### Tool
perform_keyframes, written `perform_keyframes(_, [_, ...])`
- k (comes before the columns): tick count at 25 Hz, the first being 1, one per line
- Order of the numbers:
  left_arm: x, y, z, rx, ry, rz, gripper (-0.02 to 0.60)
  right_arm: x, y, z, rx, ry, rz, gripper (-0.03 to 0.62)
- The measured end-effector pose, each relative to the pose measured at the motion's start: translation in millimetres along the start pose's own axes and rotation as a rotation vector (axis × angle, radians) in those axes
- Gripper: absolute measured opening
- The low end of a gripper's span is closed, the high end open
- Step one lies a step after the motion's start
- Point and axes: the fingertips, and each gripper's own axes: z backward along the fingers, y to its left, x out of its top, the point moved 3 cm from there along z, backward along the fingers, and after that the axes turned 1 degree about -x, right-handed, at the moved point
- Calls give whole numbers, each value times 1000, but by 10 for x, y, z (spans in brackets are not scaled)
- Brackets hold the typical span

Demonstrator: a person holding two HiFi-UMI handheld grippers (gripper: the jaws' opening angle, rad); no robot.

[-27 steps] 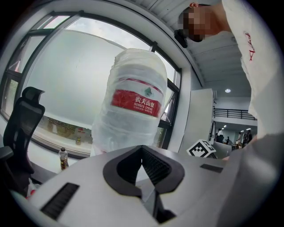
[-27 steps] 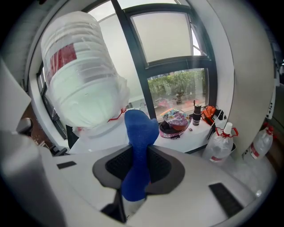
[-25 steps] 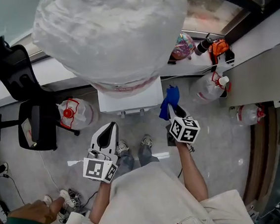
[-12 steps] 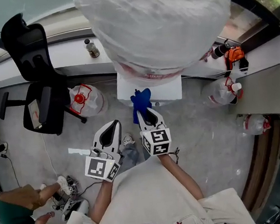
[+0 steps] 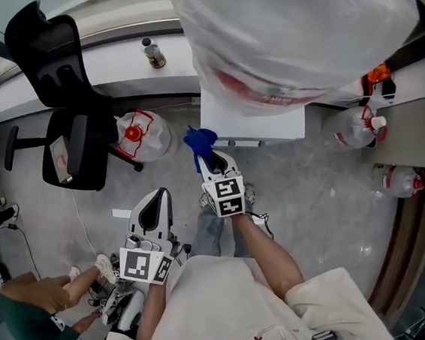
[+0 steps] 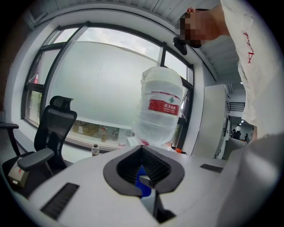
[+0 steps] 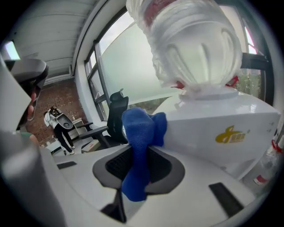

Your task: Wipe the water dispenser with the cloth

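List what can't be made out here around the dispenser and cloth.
- Head view: front and taps of the white water dispenser, hidden below its own top and the large plastic-wrapped water bottle.
- Right gripper view: whether the blue cloth in the right tongs touches the dispenser; it only overlaps its corner.
- Left gripper view: print on the bottle's red label, too small.

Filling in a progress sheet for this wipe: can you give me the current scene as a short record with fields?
right gripper: shut on the blue cloth, held at the near left corner of the water dispenser
left gripper: shut, nothing between its jaws, held lower and apart from the dispenser
cloth contact: at the corner edge; cannot tell if it touches
dispenser: white body, large bottle on top
nearby: office chair, spare bottle on the floor
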Motion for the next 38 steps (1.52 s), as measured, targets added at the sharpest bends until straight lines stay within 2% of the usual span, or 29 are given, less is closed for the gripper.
perform_keyframes(5, [-46,6,3,-14,17,-9,11,-57,-428,204,-84,-7,47,97])
perform_keyframes(20, [-142,-885,-673,-214,37,-36,11,-210,-1794,1225,-348,-65,-85,97])
perform_keyframes(28, [-170,-1182,-912,-254,49,-36,11,-274,-2355,1636,-466,-78,-153,97])
perform_keyframes(35, [-94,-1315,-959,-272,20,-33,11,9,-2492,1860,-508,-137,-161,97])
perform_keyframes(38, [-55,-1253,-901,-258,6,-32,11,156,-2357,1794,-485,-155,-139,97])
